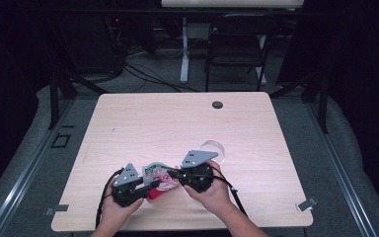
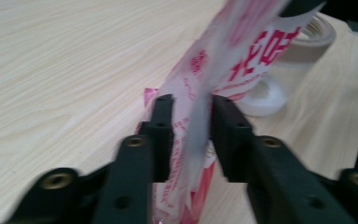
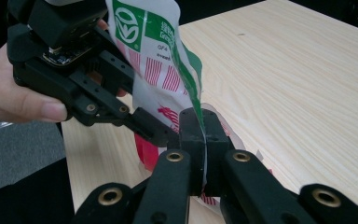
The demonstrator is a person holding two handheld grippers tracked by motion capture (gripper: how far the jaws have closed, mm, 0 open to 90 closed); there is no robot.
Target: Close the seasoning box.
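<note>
Red-and-white printed plastic, a bag with a green label, hangs between both grippers low in the high view, left of centre, over the pale wooden table. The right gripper pinches its edge tight. The left gripper has the film between parted jaws, not pressing it. A tape roll lies just beyond.

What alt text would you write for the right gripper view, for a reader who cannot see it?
The right gripper is shut on the edge of a plastic bag printed in red, green and white, held above a light wooden table. At the left, a hand holds the left gripper, whose jaws reach the same bag.
</note>
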